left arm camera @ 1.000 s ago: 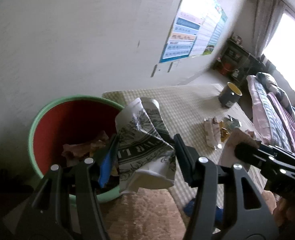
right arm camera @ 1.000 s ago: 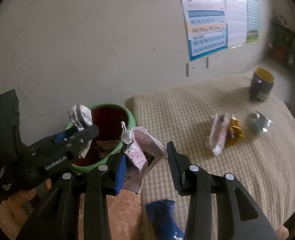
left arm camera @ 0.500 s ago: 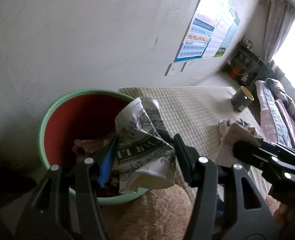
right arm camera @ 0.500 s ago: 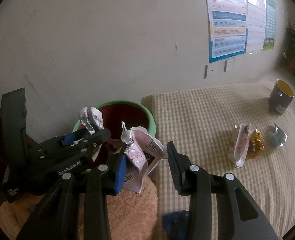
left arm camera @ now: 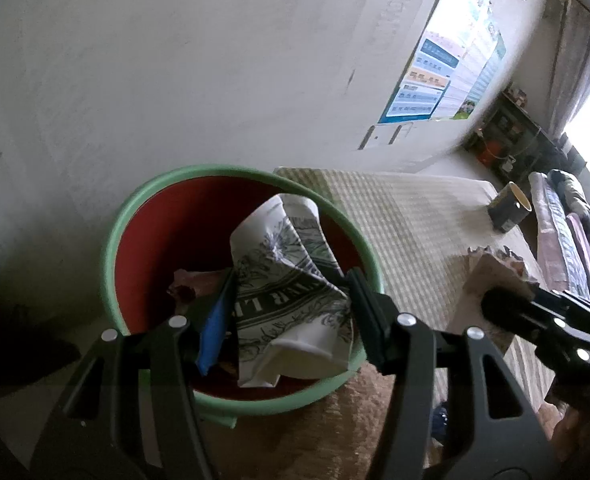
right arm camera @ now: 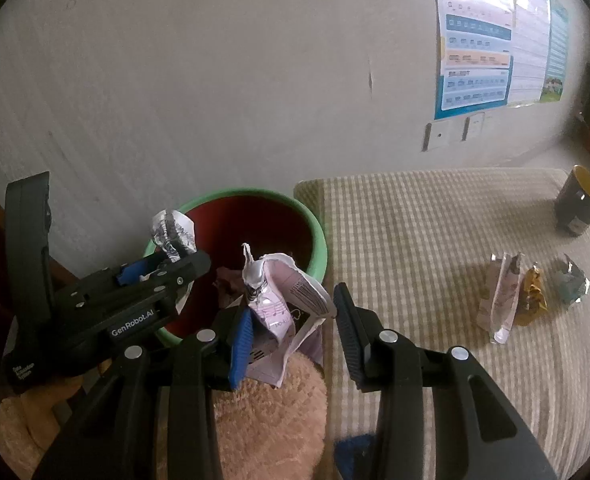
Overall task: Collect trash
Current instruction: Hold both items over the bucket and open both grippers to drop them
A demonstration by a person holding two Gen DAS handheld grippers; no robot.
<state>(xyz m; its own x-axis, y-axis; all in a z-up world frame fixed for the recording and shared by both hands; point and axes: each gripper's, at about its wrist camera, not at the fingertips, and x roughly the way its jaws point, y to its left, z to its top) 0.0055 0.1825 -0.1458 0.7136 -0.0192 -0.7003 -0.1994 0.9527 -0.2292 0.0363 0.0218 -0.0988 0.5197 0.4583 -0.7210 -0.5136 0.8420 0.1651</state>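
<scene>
In the left wrist view my left gripper (left arm camera: 291,312) is shut on a crushed white paper cup (left arm camera: 287,276) with black print. The cup hangs over the open mouth of a green-rimmed bin (left arm camera: 215,170) with a red inside, where some crumpled trash lies. In the right wrist view my right gripper (right arm camera: 291,320) is shut on a crinkled pink wrapper (right arm camera: 279,300), just right of and in front of the bin (right arm camera: 255,193). The left gripper (right arm camera: 135,300) shows there too, at the bin's near left rim. Three loose wrappers (right arm camera: 499,300) lie on the checked cover.
A dark mug (right arm camera: 579,200) with a yellow inside stands at the far right of the checked surface (right arm camera: 415,240). A fuzzy peach mat (right arm camera: 267,412) lies below the right gripper, with a blue scrap (right arm camera: 355,448) beside it. The wall stands close behind the bin.
Both grippers have moved left toward the bin, each keeping its load. The cup now hangs over the bin's mouth and the pink wrapper has come near the rim.
</scene>
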